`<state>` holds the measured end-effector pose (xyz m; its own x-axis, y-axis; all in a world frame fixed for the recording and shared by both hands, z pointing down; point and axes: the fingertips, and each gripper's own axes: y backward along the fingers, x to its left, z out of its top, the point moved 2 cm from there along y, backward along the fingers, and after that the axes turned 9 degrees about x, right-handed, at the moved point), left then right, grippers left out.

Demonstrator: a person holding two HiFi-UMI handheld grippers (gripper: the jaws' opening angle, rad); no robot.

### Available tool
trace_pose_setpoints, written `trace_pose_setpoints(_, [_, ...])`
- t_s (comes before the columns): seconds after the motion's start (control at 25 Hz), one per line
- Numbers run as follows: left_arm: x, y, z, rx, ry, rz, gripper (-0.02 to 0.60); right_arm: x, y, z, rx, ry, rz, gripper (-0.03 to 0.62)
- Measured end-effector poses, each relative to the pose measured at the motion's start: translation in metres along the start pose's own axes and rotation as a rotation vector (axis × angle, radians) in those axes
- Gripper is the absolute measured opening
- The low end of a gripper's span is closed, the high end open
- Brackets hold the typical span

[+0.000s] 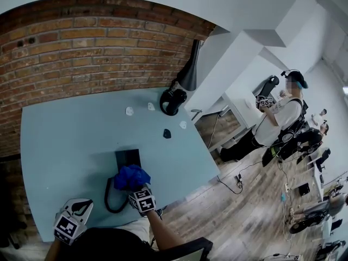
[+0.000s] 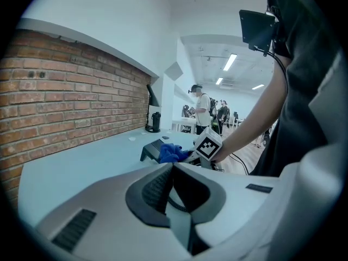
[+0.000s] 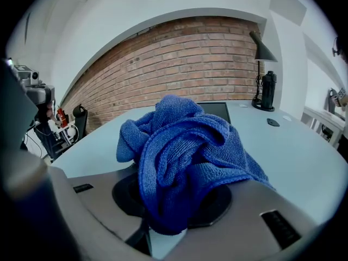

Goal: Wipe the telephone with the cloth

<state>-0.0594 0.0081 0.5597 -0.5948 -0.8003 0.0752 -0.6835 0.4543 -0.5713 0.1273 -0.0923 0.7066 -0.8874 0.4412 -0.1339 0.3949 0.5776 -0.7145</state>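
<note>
Head view shows a brick wall (image 1: 81, 48) behind the pale blue table (image 1: 60, 140), with wooden floor (image 1: 244, 211) to the right. The black telephone (image 1: 128, 157) lies near the table's front. The blue cloth (image 1: 131, 177) is bunched on it, clenched in the right hand-held gripper (image 1: 136, 189). The left hand-held gripper (image 1: 80, 204) hangs closed and empty at the table's near edge.

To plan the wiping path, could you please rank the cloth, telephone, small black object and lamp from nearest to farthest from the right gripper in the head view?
1. Cloth: held in the right gripper's jaws.
2. Telephone: under the cloth, just beyond.
3. Small black object: farther out, to the right.
4. Lamp: far corner by the brick wall.
</note>
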Motion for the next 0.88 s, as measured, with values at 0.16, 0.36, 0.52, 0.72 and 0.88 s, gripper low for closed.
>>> trace_pose_setpoints(0.16, [-0.004,-0.002,0.003,-0.005,0.0,-0.006,-0.005,0.0,0.005,-0.012,0.026,-0.012,0.0,0.137])
trace_pose_setpoints(0.36, [-0.004,0.001,0.002,-0.002,-0.003,-0.004,-0.005,0.01,0.006,-0.024,0.073,0.027,-0.006,0.137])
trace_pose_setpoints(0.52, [-0.013,-0.005,0.01,-0.005,-0.006,-0.008,-0.005,0.006,0.028,-0.034,0.087,0.009,0.005,0.138])
trace_pose_setpoints(0.72, [-0.004,0.001,0.005,0.002,0.001,-0.002,-0.005,0.002,0.049,0.018,-0.1,-0.025,0.037,0.138])
trace_pose_setpoints(0.88, [0.001,0.003,0.002,0.007,0.011,0.013,-0.005,-0.033,0.055,0.086,-0.225,-0.009,-0.02,0.138])
